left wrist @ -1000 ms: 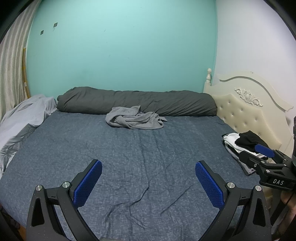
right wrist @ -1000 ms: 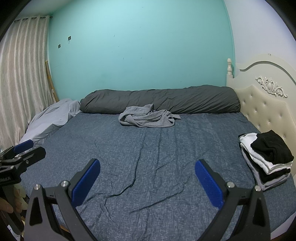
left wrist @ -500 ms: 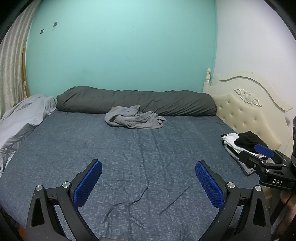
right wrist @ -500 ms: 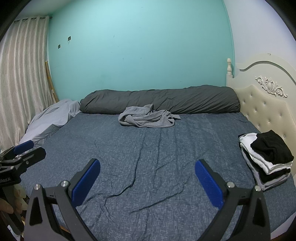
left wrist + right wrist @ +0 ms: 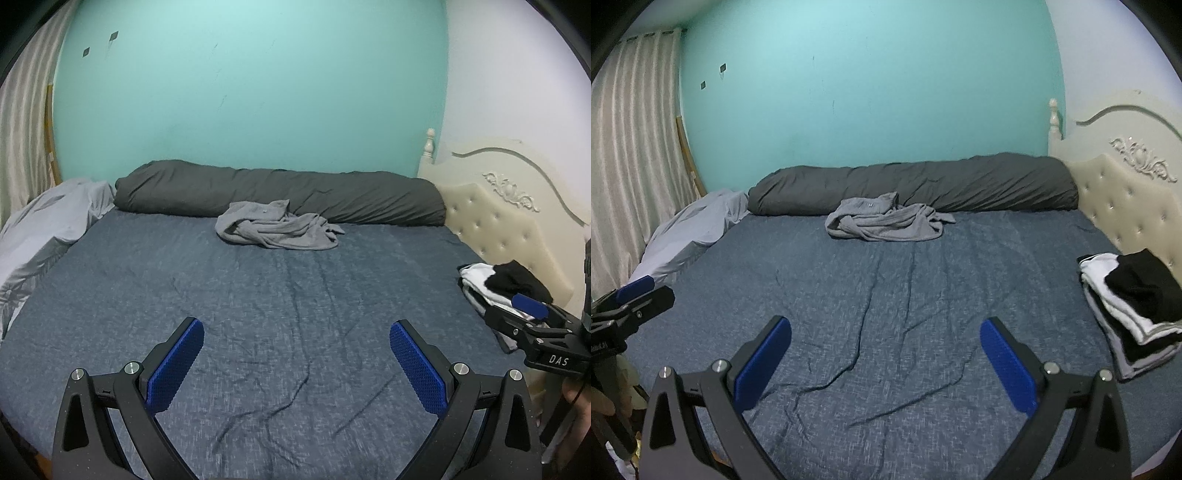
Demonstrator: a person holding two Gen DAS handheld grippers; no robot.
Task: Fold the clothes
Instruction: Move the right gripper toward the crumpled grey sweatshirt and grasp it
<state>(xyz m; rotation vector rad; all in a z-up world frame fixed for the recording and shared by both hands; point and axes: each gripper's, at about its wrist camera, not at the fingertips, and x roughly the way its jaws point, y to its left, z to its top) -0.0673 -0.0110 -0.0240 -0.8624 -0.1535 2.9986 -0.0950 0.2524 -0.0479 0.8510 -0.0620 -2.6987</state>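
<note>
While both grippers, left [image 5: 295, 363] and right [image 5: 884, 360], are hovering over bed [image 5: 184, 295] with jaws wide and empty, grey garment [image 5: 277, 230] is lying crumpled far off against bolster [image 5: 280, 192]. Risk: long reach snagging several bunched layers, dragging sheet.

The left gripper [image 5: 296, 352] is a matte black plastic frame whose two arms carry bright blue, fine-dimpled rubber pads [image 5: 176, 363] and round silver screw heads [image 5: 131, 367]. The right gripper [image 5: 885, 350] matches it in build; seen from the left wrist, its black body bears white "DAS" lettering [image 5: 558, 359].
</note>
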